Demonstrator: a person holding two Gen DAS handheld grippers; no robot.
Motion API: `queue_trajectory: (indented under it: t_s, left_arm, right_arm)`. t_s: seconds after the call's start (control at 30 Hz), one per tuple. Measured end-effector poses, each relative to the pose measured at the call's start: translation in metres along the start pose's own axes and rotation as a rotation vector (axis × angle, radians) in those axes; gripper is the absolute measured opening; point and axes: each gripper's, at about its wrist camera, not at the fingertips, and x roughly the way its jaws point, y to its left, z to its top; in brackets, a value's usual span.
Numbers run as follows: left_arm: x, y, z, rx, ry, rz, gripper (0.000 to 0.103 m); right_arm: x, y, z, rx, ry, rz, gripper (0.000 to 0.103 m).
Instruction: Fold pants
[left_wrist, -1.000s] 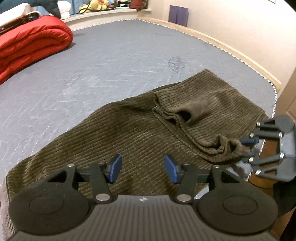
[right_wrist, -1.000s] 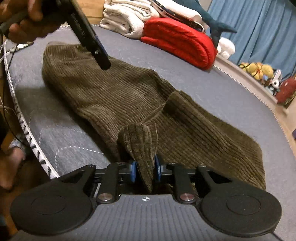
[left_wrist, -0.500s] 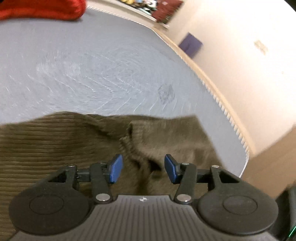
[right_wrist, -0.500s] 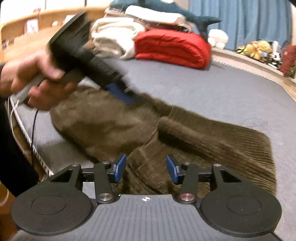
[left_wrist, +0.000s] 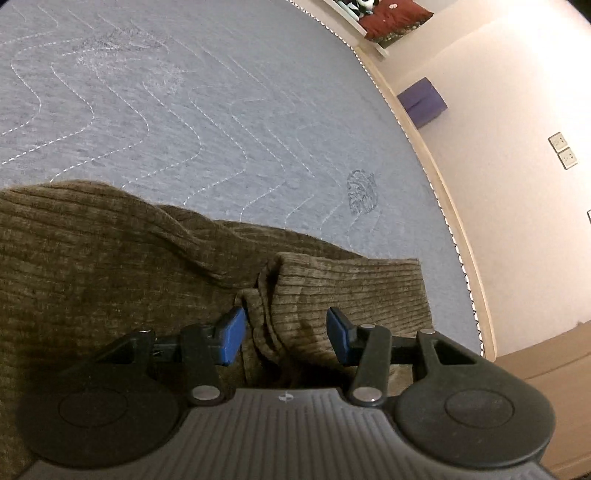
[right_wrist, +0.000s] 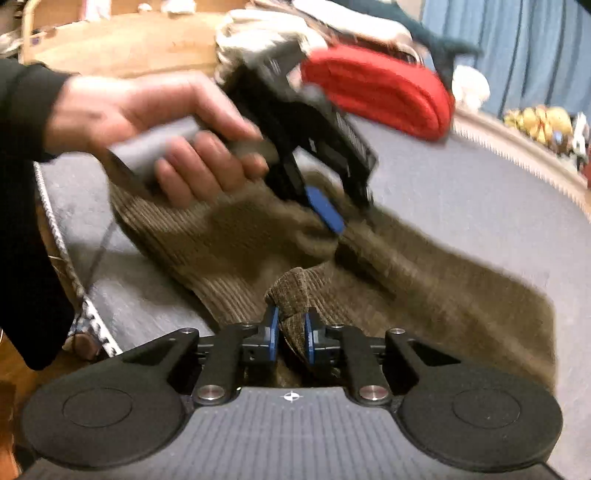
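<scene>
Olive-brown corduroy pants (left_wrist: 110, 266) lie bunched on a grey quilted mattress (left_wrist: 184, 110). My left gripper (left_wrist: 286, 338) is open and low over them, its blue pads on either side of a raised fold (left_wrist: 266, 295). My right gripper (right_wrist: 290, 334) is shut on a pinched ridge of the pants (right_wrist: 295, 291) near the mattress's near edge. In the right wrist view the left gripper (right_wrist: 325, 210) shows blurred in a hand, its tips down on the pants (right_wrist: 443, 288).
A red rolled quilt (right_wrist: 380, 88) and pale folded bedding lie at the far side, with blue curtains and plush toys behind. The mattress edge and wooden frame (left_wrist: 443, 206) run along the right, by a wall with a purple box (left_wrist: 421, 101).
My left gripper has come down over the raised fold, still open. My right gripper, open half a second ago, has shut on a ridge of the pants.
</scene>
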Motion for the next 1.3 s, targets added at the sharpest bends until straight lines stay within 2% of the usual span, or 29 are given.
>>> queue_trajectory:
  t_s: [0.1,0.17,0.23,0.3,0.33,0.37,0.47,0.6,0.63,0.67,0.7,0.73,0.8,0.87,0.93,0.97,1.0,1.07,1.1,1.13,1.2,1.23,1.3]
  left_arm:
    - [0.002,0.002,0.0,0.004,0.012,0.007,0.054]
    - [0.008,0.003,0.001,0.012,0.027,0.017,0.057]
    - [0.013,0.006,0.001,0.01,0.035,0.031,0.057]
    - [0.015,0.01,0.002,-0.009,0.027,0.034,0.057]
    - [0.015,0.01,0.002,-0.017,0.024,0.035,0.057]
    - [0.016,0.008,0.002,-0.015,0.022,0.037,0.058]
    - [0.02,0.002,0.0,0.022,0.015,0.029,0.063]
    - [0.029,-0.011,-0.007,0.112,-0.008,0.059,0.068]
    - [0.029,-0.016,-0.008,0.135,-0.01,0.071,0.068]
    - [0.028,-0.018,-0.008,0.157,-0.01,0.085,0.058]
    - [0.027,-0.022,-0.008,0.189,-0.014,0.107,0.041]
    - [0.025,-0.024,-0.006,0.22,-0.016,0.115,0.029]
    - [0.009,-0.039,-0.001,0.32,-0.088,0.108,0.026]
    - [-0.012,-0.054,0.003,0.419,-0.2,0.097,0.025]
    - [-0.025,-0.058,0.009,0.433,-0.258,0.083,0.025]
    - [-0.025,-0.056,0.011,0.43,-0.262,0.086,0.026]
    - [-0.019,-0.052,0.012,0.429,-0.243,0.106,0.027]
    - [0.001,-0.04,0.011,0.402,-0.172,0.196,0.04]
    - [0.008,-0.034,0.009,0.376,-0.154,0.248,0.045]
    - [0.01,-0.029,0.008,0.343,-0.145,0.265,0.053]
    - [0.0,-0.035,0.005,0.326,-0.18,0.267,0.053]
    - [-0.008,-0.044,0.003,0.353,-0.218,0.28,0.053]
    - [-0.02,-0.058,-0.005,0.42,-0.274,0.258,0.053]
  right_arm:
    - [-0.028,0.009,0.007,-0.161,-0.041,0.016,0.015]
    - [-0.023,0.015,-0.002,-0.213,0.028,0.046,0.017]
    - [-0.007,0.022,-0.016,-0.265,0.107,0.041,0.02]
    - [0.003,0.031,-0.025,-0.326,0.135,0.032,0.03]
    - [0.005,0.034,-0.026,-0.341,0.129,0.024,0.043]
    - [0.006,0.036,-0.027,-0.346,0.123,0.021,0.051]
    - [0.013,0.046,-0.03,-0.376,0.128,0.015,0.058]
    - [0.031,0.058,-0.036,-0.446,0.141,-0.076,0.056]
    - [0.033,0.061,-0.038,-0.475,0.142,-0.093,0.051]
    - [0.033,0.063,-0.039,-0.512,0.137,-0.109,0.036]
    - [0.031,0.064,-0.039,-0.537,0.127,-0.111,0.034]
    - [0.027,0.061,-0.036,-0.537,0.111,-0.104,0.027]
    - [0.013,0.052,-0.021,-0.484,0.053,-0.114,0.024]
    - [-0.002,0.044,-0.006,-0.444,-0.036,-0.153,0.023]
    - [-0.013,0.04,0.007,-0.395,-0.117,-0.16,0.023]
    - [-0.012,0.039,0.011,-0.363,-0.133,-0.157,0.023]
    - [-0.007,0.039,0.013,-0.335,-0.13,-0.152,0.023]
    - [0.013,0.043,0.008,-0.302,-0.039,-0.093,0.029]
    - [0.024,0.05,0.0,-0.335,0.031,-0.054,0.028]
    - [0.032,0.061,-0.011,-0.413,0.08,-0.041,0.029]
    - [0.03,0.071,-0.022,-0.491,0.103,-0.034,0.03]
    - [0.025,0.07,-0.022,-0.464,0.096,-0.016,0.031]
    - [0.013,0.058,-0.014,-0.343,0.057,0.0,0.039]
